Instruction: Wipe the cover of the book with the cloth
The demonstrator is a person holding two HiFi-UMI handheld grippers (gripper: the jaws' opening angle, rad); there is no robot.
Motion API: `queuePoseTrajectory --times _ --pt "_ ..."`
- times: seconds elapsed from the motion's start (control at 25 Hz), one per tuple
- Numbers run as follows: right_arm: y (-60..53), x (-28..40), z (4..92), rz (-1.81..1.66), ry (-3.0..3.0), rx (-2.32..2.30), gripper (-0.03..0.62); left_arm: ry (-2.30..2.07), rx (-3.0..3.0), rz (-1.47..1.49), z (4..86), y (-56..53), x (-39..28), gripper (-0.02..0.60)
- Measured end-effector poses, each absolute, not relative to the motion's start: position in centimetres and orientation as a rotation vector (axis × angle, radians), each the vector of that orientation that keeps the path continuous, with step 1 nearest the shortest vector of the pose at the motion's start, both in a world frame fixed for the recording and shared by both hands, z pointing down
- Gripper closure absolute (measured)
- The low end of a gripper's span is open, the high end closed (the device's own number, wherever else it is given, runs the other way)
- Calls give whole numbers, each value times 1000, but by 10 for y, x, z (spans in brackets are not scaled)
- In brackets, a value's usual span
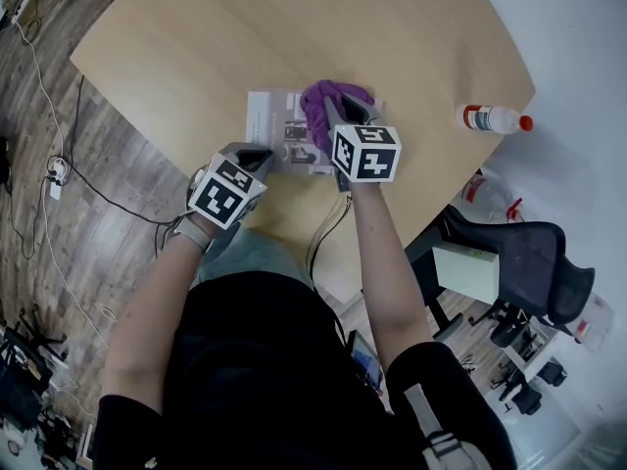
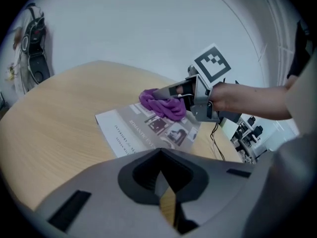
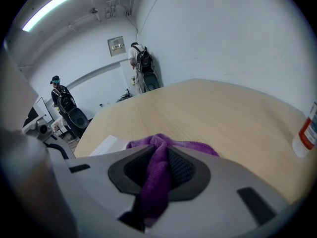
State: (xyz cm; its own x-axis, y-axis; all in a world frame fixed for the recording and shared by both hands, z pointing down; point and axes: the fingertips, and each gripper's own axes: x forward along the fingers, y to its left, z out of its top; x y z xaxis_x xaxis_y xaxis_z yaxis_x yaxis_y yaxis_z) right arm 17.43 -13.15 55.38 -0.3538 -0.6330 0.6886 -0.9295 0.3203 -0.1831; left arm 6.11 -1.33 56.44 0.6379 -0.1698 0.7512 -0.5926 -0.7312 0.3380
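Observation:
A grey book (image 1: 279, 130) with a photo cover lies flat on the light wooden table (image 1: 196, 47). The purple cloth (image 1: 328, 106) rests bunched on the book's right half. My right gripper (image 1: 345, 116) is shut on the cloth and holds it down on the cover; the cloth (image 3: 157, 175) runs up between its jaws. My left gripper (image 1: 257, 157) is shut and empty, hovering at the book's near left corner. From the left gripper view the book (image 2: 148, 130) lies ahead with the cloth (image 2: 163, 105) and the right gripper (image 2: 166, 93) on its far side.
A white bottle with a red cap (image 1: 495, 118) lies at the table's right edge. A black office chair (image 1: 534, 262) stands right of the table, with a cable (image 1: 328, 233) hanging over the near edge. Cables (image 1: 59, 174) lie on the floor at left.

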Motion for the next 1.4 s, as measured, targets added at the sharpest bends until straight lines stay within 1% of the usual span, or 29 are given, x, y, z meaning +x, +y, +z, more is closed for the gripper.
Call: queuePoseTrajectory --times 0.32,0.68,1.4 --pt "-132 179 554 784 -2088 1376 508 -590 2269 926 564 -14 61 561" --pt "-121 198 554 776 -2059 1388 508 -597 2256 969 568 -11 60 561" --pt "-12 187 556 772 -2046 1291 510 -599 2270 970 564 -13 60 561"
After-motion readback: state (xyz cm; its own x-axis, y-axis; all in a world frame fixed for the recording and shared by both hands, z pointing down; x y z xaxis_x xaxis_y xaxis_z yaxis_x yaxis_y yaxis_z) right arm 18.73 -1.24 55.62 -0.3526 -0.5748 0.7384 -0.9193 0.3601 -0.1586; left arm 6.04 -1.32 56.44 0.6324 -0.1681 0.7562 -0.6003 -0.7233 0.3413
